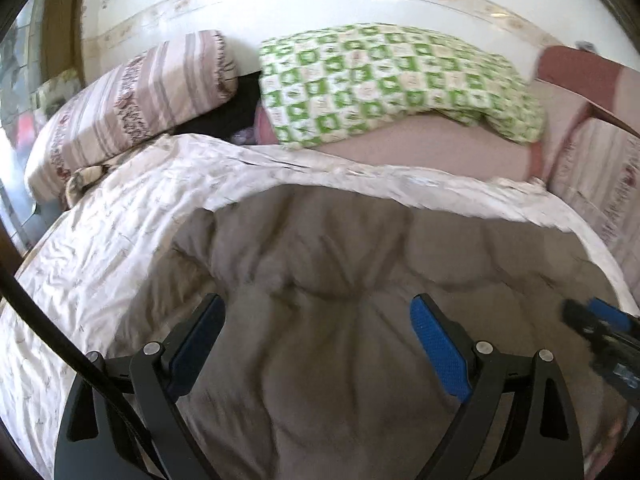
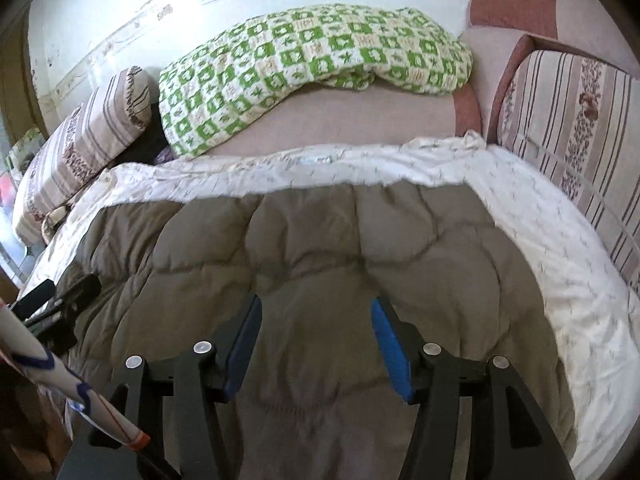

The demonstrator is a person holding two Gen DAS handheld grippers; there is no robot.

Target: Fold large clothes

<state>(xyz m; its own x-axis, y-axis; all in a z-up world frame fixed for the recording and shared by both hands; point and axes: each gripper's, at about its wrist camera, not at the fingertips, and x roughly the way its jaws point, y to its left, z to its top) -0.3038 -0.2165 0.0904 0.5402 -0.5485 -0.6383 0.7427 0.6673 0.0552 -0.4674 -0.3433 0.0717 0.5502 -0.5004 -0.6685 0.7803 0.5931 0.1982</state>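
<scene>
Big puffy grey-brown quilted comforter (image 1: 320, 264) w/ a white printed reverse side (image 1: 120, 216) lies spread on the sofa-bed seat, filling the lower half of both views. White side is turned out as a wide band round the grey panel; far edge runs left-right, parallel to the back wall. Long axis looks left-right too, but near edge is out of frame, so can't be sure.

Left gripper (image 1: 318, 344): blue-padded fingers spread wide, over the grey panel, nothing between them. Right gripper (image 2: 316, 340): fingers also spread, above the grey quilting, not pinching anything.

Behind the comforter: green-and-white checked blanket (image 2: 312, 60) bunched vs. the wall, striped floral bolster cushion (image 1: 132, 108) at left, striped sofa armrest (image 2: 572, 120) at right.
</scene>
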